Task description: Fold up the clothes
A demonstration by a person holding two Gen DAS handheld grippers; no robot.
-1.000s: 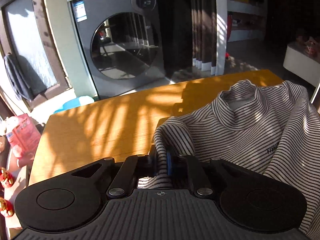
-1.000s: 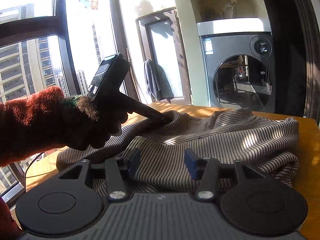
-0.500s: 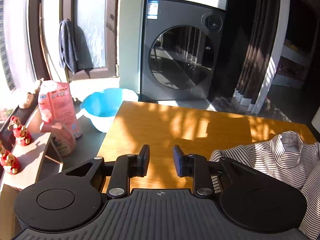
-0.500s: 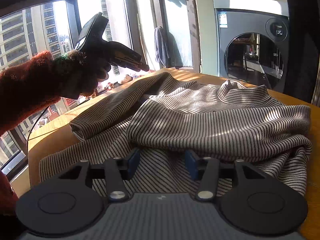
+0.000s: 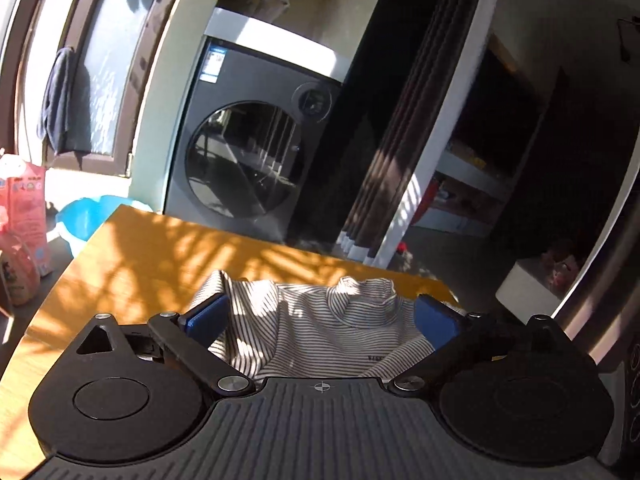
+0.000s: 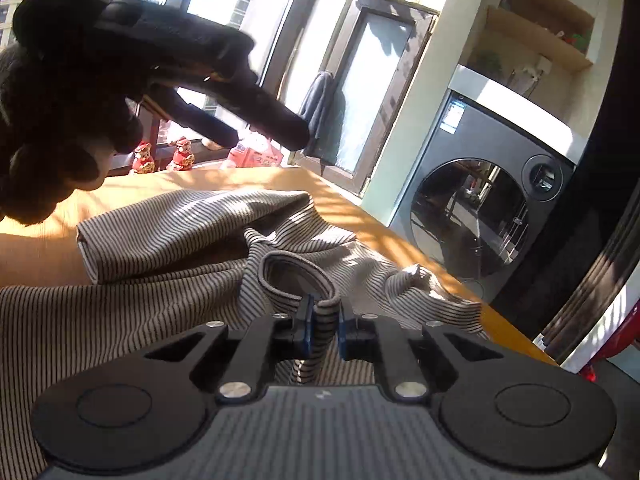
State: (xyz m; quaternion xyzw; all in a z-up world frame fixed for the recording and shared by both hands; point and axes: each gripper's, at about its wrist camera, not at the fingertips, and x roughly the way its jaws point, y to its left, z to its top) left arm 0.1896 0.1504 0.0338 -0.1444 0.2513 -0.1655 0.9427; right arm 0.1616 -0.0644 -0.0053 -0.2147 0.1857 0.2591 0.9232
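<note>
A black-and-white striped turtleneck shirt point(image 5: 320, 320) lies crumpled on the orange wooden table point(image 5: 140, 264). My left gripper point(image 5: 322, 316) hovers above the shirt with its jaws opening wide; the blue pads point(image 5: 208, 316) touch no cloth. The right wrist view shows that same left gripper point(image 6: 262, 140) raised at the upper left in a dark gloved hand point(image 6: 60, 128). My right gripper point(image 6: 325, 326) is closing on the rim of the shirt's collar point(image 6: 296, 276), and a fold of striped fabric is pinched between its pads.
A grey front-loading washing machine point(image 5: 248, 160) stands beyond the table's far edge, with dark curtains point(image 5: 400, 140) to its right. A blue basin point(image 5: 88, 216) and a pink bag point(image 5: 24, 200) sit off the table's left side. Small red figurines point(image 6: 144, 158) line the windowsill.
My left gripper let go of the shirt, opened wide and lifted away. My right gripper moved to the collar and closed on its rim.
</note>
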